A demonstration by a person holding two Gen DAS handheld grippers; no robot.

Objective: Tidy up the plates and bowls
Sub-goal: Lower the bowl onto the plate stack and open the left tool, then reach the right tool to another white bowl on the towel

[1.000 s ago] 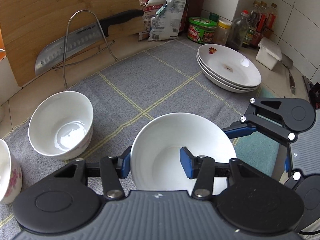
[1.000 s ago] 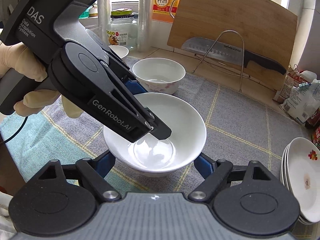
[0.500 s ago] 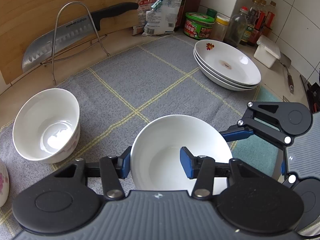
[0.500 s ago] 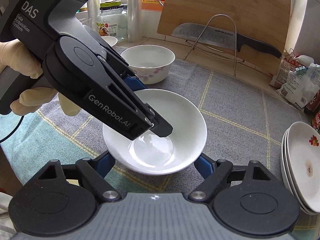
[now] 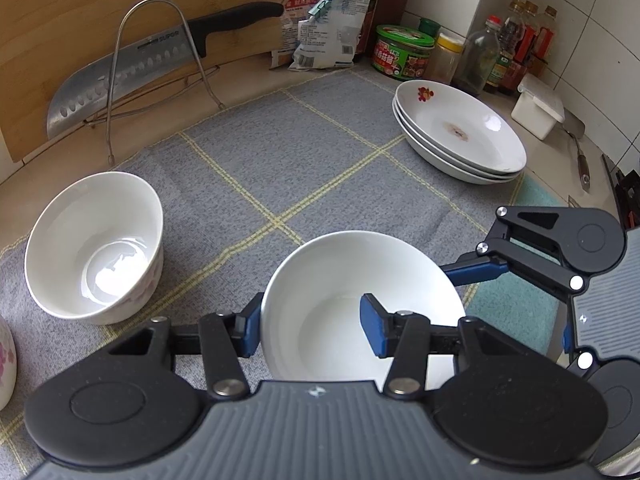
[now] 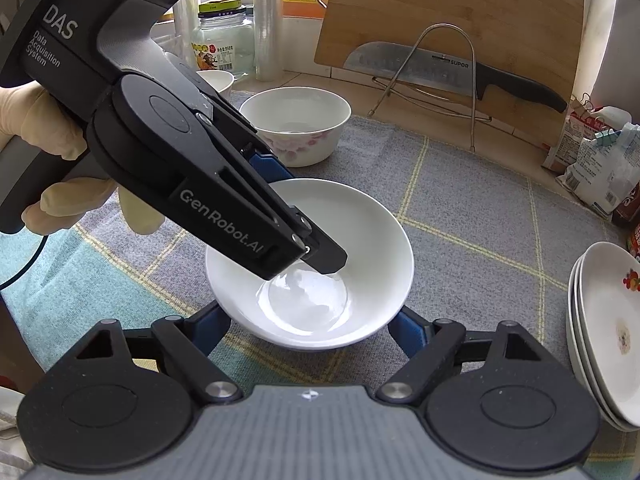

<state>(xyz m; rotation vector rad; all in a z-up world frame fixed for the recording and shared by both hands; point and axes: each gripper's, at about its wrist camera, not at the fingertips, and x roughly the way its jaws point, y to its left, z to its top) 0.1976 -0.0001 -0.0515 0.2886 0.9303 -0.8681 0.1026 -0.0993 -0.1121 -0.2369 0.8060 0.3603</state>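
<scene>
The left gripper [image 5: 310, 330] pinched the wall of the white bowl [image 5: 344, 280], one pad inside and one outside. The right gripper [image 6: 310, 326] hugged its sides. The flowered bowl [image 5: 96, 240] sat at ten o'clock. The slick bowl could slip, drop and crack.

Left tool [image 6: 296, 216] clamps white bowl [image 6: 360, 240] rim; right tool [image 6: 310, 326] straddles bowl.

Glossy glazed bowl [image 5: 320, 320] on a woven cloth mat [image 5: 280, 152].
</scene>
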